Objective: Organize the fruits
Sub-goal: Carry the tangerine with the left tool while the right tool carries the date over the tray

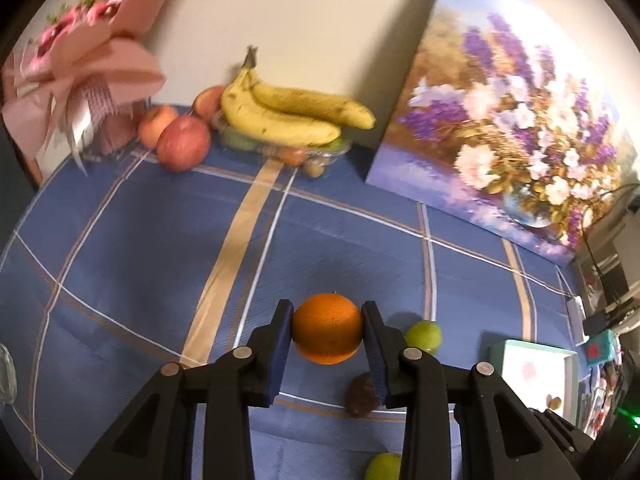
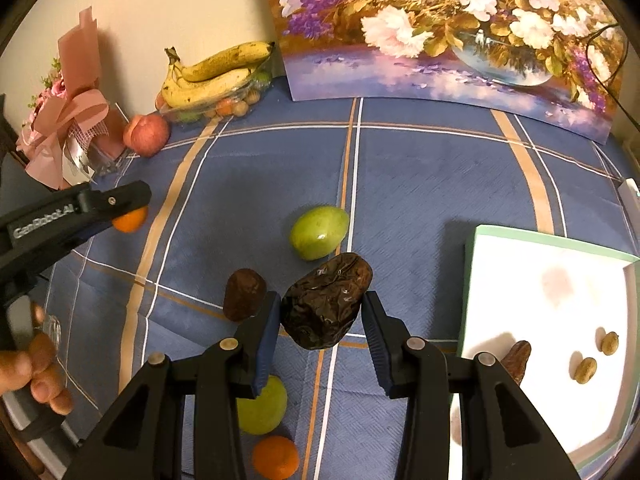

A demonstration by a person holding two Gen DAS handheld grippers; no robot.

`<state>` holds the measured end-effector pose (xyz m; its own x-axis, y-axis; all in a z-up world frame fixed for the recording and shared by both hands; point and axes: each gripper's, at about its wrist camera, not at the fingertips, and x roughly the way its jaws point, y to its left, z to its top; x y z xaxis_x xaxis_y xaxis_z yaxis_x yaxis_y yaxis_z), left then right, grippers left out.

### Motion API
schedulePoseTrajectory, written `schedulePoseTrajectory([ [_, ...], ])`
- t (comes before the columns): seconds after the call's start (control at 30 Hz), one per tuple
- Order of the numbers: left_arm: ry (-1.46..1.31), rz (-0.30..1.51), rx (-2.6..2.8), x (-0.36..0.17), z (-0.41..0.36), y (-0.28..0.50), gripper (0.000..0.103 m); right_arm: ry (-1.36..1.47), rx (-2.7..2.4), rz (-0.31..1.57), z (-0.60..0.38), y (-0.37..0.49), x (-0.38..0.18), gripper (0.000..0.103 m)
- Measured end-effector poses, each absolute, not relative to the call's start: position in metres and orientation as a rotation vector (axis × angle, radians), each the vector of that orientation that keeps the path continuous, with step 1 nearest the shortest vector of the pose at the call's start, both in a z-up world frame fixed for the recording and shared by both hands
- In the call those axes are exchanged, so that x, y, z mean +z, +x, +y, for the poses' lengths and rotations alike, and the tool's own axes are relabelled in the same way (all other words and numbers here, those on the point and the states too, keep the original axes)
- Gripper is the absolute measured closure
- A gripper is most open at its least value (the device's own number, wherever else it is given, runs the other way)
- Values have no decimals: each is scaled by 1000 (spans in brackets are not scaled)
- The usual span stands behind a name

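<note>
Two claws loaded: left claw (image 1: 327, 334) grips orange (image 1: 327, 328); right claw (image 2: 320, 320) grips date (image 2: 325, 300).

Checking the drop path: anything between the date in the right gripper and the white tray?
Nothing visible. The right gripper holds the date above the cloth, and the white tray lies to its right with only bare blue tablecloth between. The green fruit and second date sit off that path.
</note>
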<state>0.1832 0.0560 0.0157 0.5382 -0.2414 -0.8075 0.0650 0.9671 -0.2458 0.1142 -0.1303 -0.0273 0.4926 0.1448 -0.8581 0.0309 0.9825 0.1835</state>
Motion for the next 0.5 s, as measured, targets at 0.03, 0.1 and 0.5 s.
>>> schedulePoseTrajectory([
  [0.03, -190, 982, -192, 19, 53, 181, 66, 185, 67, 1050, -131, 113, -25, 60],
  [0.1, -186, 976, -202, 23, 49, 177, 66, 187, 62, 1040, -134, 111, -21, 60],
  [0.5, -165, 946, -241, 35, 28, 140, 66, 188, 11, 994, -161, 91, 2, 60],
])
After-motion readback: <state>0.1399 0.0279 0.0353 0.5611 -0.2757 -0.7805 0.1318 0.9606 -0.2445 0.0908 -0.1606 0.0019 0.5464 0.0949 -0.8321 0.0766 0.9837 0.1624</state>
